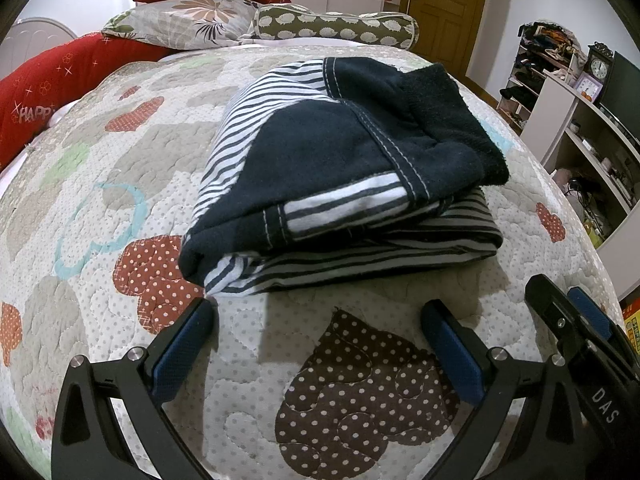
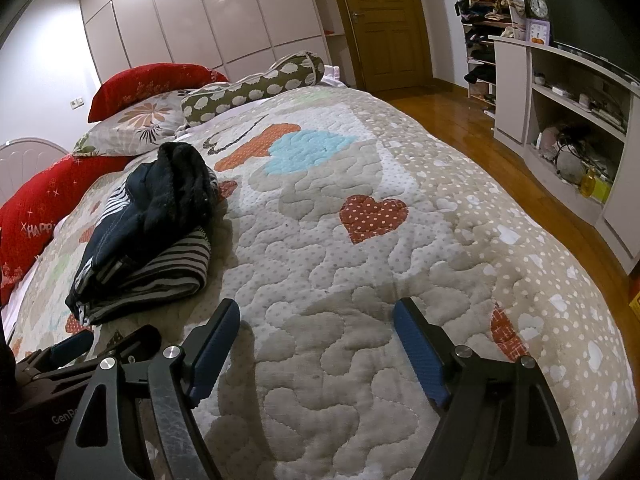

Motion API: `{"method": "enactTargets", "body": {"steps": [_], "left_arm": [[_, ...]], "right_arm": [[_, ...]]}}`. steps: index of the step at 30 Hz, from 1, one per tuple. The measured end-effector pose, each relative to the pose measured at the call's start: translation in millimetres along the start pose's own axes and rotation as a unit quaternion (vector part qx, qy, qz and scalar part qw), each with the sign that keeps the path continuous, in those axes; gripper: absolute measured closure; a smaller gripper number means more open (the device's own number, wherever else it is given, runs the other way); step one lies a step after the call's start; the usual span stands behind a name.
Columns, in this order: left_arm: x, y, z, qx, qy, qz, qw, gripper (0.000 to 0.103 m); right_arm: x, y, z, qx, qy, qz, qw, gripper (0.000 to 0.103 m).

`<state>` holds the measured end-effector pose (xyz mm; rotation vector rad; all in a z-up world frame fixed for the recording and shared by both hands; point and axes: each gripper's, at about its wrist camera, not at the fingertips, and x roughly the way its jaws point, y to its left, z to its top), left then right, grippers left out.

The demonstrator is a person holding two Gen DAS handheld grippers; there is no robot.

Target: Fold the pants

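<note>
The pants (image 1: pixel 340 168), navy with white-striped panels, lie folded in a thick bundle on the quilted bedspread (image 1: pixel 120 184). My left gripper (image 1: pixel 316 312) is open and empty, just short of the bundle's near edge, above the quilt. The bundle also shows at the left in the right wrist view (image 2: pixel 148 232). My right gripper (image 2: pixel 316 312) is open and empty over bare quilt (image 2: pixel 340 260), to the right of the pants. Part of my right gripper shows at the lower right of the left wrist view (image 1: pixel 576 328).
Red cushions (image 1: pixel 44 92), a floral pillow (image 1: pixel 188 20) and a patterned bolster (image 1: pixel 336 28) lie at the head of the bed. A wooden door (image 2: pixel 384 20), wood floor (image 2: pixel 480 136), shelving unit (image 2: pixel 568 112) and clothes rack (image 2: pixel 484 24) stand to the right.
</note>
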<state>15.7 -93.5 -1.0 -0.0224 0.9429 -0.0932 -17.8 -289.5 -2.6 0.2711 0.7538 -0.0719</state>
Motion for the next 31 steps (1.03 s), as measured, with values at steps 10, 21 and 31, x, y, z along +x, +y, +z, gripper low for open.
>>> {"method": "enactTargets", "body": {"steps": [10,21,31], "left_arm": [[0.0,-0.3,-0.5,-0.001,-0.001,0.0,1.0,0.0],[-0.1,0.5,-1.3,-0.002,-0.001,-0.001,1.0,0.0],[-2.0,4.9,2.8,-0.016,-0.004,-0.018,0.9997,0.0]], "right_arm": [[1.0,0.8,0.2,0.0,0.0,0.0,1.0,0.02],[-0.1,0.6,-0.4,0.001,0.0,0.0,1.0,0.02],[2.5,4.1,-0.4,-0.006,0.003,-0.005,1.0,0.02]]}}
